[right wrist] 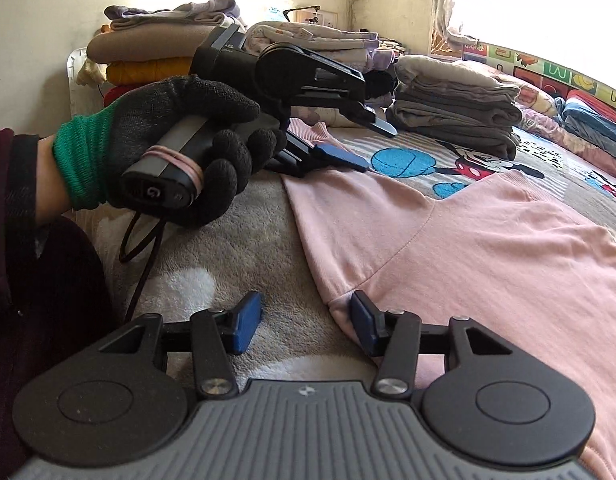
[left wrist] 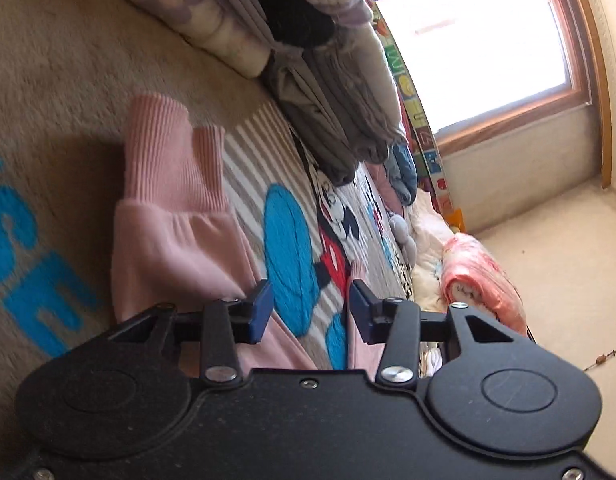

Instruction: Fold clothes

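**A:** What are the tongs doing?

**B:** There are two, one in each hand. The left gripper hovers partly open over the bed with nothing between its blue pads; pink cloth lies under and beside it, but the pads do not press on it. The right gripper is also partly open and holds nothing. One of its pads rests at the edge of the pink garment and the other stands over bare blanket. A hand in a black glove with a green cuff grips the left tool's handle.

**B:** Going from big to small, the largest thing is the bed, covered by a plush blanket in beige and grey stripes, with a cartoon mouse and blue shapes on it.

**A:** And the clothes?

**B:** A pink sweatshirt lies spread flat on the blanket, directly in front of both tools. One sleeve stretches out towards the left tool, and its ribbed cuff lies flat on the blanket.

**A:** How far along is the folding?

**B:** Several stacks of folded clothes stand at the far side of the bed, so I judge much is done. This sweatshirt looks barely begun, as the sleeve is not yet tucked in. More loose clothes lie heaped near the window.
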`<state>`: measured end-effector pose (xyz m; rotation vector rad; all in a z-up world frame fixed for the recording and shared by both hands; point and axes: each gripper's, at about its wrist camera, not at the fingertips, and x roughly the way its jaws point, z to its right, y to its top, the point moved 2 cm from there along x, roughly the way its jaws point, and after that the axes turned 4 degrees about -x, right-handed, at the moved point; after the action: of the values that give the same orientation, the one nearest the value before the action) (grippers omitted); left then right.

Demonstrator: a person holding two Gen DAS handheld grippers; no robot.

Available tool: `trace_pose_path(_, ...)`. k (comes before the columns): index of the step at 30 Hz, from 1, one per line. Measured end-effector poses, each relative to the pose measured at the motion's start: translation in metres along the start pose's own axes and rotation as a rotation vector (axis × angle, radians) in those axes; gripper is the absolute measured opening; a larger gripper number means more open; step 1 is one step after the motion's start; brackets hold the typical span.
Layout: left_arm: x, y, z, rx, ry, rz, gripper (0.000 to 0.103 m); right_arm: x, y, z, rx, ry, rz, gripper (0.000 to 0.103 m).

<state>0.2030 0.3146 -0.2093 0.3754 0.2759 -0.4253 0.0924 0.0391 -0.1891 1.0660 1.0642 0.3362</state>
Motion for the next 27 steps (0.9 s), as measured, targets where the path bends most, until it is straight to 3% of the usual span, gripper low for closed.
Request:
trace_pose_path(8,-0.007,0.030,-0.011,-0.057,-0.024,0.124,0.041,0.001,0.001,-0.001,-0.012,-0.009,-0.011,0.052)
trace_pose_path(12,-0.031,0.036,-0.006,-0.053,-0.052,0.248,0.056,0.002,0.000,-0.004,-0.018,-0.021,-0.015,0.052)
trace_pose_path(15,-0.050,0.040,-0.005,-0.083,-0.096,0.297,0.059,0.002,0.000,-0.006,-0.023,-0.032,-0.018,0.052)
trace_pose_path(17,-0.056,0.039,0.000,-0.070,-0.101,0.260,0.063,0.003,0.001,-0.007,-0.021,-0.039,-0.020,0.052)
trace_pose_path(20,-0.051,0.031,0.011,0.014,-0.018,0.140,0.063,0.003,0.001,-0.008,-0.017,-0.048,-0.019,0.052)
trace_pose_path(22,-0.043,0.024,0.011,0.037,0.026,0.091,0.070,0.003,0.001,-0.008,-0.013,-0.053,-0.018,0.053)
trace_pose_path(27,-0.025,0.014,0.010,0.143,0.119,0.145,0.071,0.004,0.005,-0.010,-0.015,-0.065,-0.037,0.054)
